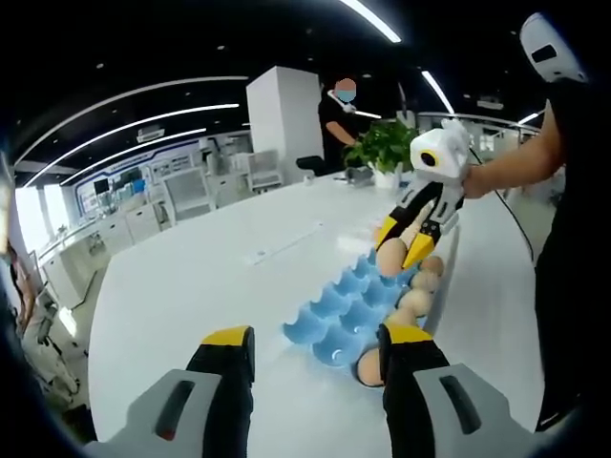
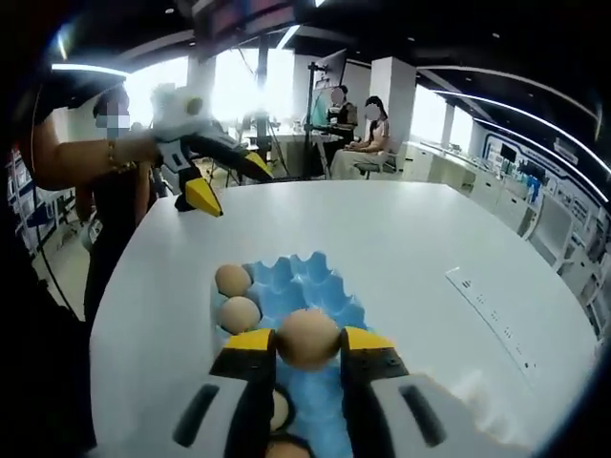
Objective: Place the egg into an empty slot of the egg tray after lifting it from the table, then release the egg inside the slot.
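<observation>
While the right gripper (image 2: 307, 345) hung above the blue egg tray (image 2: 286, 277), its jaws were closed on the egg (image 2: 307, 338), pinched between the yellow fingertips (image 2: 250, 341). Beyond them, other eggs (image 2: 232, 279) sat in slots. The left gripper (image 1: 317, 336) was wide open, holding nothing, its fingers at the tray's near end.

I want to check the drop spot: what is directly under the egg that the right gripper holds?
The held egg hangs over the blue egg tray. Two eggs sit in slots at its edge. The slot directly beneath is covered by the egg and the right gripper.
</observation>
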The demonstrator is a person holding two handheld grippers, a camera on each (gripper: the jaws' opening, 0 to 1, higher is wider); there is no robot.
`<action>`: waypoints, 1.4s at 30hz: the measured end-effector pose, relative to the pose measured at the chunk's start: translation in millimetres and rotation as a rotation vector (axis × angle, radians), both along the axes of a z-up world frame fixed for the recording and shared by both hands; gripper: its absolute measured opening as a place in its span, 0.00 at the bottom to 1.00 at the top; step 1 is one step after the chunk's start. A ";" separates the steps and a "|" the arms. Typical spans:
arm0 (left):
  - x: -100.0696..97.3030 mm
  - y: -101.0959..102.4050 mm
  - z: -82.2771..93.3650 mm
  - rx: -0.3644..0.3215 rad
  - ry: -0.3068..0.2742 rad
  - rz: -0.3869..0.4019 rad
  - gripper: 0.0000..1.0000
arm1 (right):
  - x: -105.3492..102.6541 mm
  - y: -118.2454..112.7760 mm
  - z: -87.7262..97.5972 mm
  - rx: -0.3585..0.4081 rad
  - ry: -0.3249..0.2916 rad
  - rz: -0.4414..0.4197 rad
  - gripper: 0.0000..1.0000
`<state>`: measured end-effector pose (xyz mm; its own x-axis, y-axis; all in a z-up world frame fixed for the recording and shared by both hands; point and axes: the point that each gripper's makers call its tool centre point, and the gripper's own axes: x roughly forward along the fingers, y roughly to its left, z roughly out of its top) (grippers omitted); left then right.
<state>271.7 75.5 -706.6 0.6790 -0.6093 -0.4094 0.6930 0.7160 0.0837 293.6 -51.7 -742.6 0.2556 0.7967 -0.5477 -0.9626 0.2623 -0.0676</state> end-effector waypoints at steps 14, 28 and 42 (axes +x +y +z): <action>-0.7 3.6 0.0 0.002 -0.001 0.003 0.53 | -8.9 46.5 -5.2 0.020 0.003 0.069 0.26; -1.2 6.7 -2.0 0.000 0.002 0.010 0.52 | -5.9 73.5 -11.9 0.049 0.027 0.066 0.26; -1.8 8.0 -5.1 -0.003 0.012 0.014 0.52 | -0.9 98.1 -26.0 0.030 0.054 0.079 0.26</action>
